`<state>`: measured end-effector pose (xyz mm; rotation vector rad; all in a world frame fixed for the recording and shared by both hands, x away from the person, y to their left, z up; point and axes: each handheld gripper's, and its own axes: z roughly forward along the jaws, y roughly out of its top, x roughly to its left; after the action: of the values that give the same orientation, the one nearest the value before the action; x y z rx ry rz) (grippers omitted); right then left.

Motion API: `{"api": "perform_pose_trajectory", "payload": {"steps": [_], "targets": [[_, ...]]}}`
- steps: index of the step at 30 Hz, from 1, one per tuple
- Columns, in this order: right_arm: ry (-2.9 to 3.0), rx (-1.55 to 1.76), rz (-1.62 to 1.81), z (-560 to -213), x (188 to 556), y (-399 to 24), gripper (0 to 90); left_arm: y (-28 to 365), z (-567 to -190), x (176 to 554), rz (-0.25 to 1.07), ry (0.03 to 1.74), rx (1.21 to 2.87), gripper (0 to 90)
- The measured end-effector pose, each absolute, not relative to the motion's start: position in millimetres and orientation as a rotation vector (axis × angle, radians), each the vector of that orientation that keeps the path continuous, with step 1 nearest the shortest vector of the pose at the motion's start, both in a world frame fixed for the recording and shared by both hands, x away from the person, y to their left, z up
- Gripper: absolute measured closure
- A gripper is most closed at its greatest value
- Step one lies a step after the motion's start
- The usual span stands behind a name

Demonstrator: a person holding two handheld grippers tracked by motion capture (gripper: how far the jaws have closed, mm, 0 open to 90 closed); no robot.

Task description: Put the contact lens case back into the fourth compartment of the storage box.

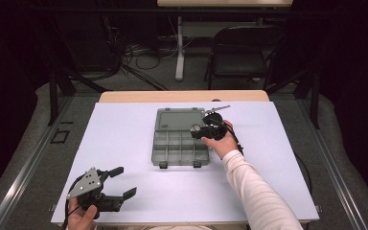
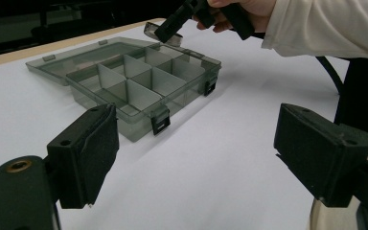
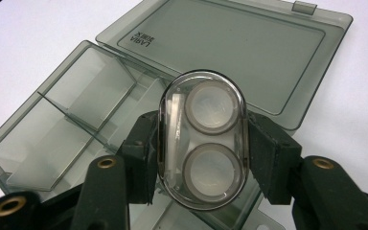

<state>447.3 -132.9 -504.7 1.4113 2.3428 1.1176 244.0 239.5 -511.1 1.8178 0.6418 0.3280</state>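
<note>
— Table (image 1: 124,143) held what?
— It held an open grey box (image 1: 179,148) with dividers, lid lying flat behind.
— Where was the right gripper (image 3: 202,143)?
— Over the box, jaws closed on a small clear case (image 3: 202,141).
— And the left gripper (image 1: 120,182)?
— Near the table's front edge, jaws open, holding nothing.

High view overhead, gripper views close, sharing organizer box (image 1: 179,139).
</note>
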Motion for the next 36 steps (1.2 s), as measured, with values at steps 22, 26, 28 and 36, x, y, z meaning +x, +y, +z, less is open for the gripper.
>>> {"api": "perform_pose_trajectory", "payload": {"steps": [22, 26, 28, 36], "targets": [[2.347, 1.421, 1.065, -513.3, 449.4, -128.4, 48.8, 239.4, -511.2, 244.1, 0.326, 0.645, 1.82, 16.2], [2.344, 1.419, 1.065, -514.1, 449.6, -129.4, 48.8, 239.3, -511.1, 244.1, 0.326, 0.645, 1.819, 16.2], [2.347, 1.419, 1.055, -513.8, 449.4, -129.0, 48.8, 239.4, -511.1, 244.1, 0.325, 0.644, 1.818, 16.2], [2.343, 1.409, 1.048, -513.8, 448.7, -128.3, 46.0, 239.3, -511.2, 244.1, 0.326, 0.647, 1.818, 16.2]]}}
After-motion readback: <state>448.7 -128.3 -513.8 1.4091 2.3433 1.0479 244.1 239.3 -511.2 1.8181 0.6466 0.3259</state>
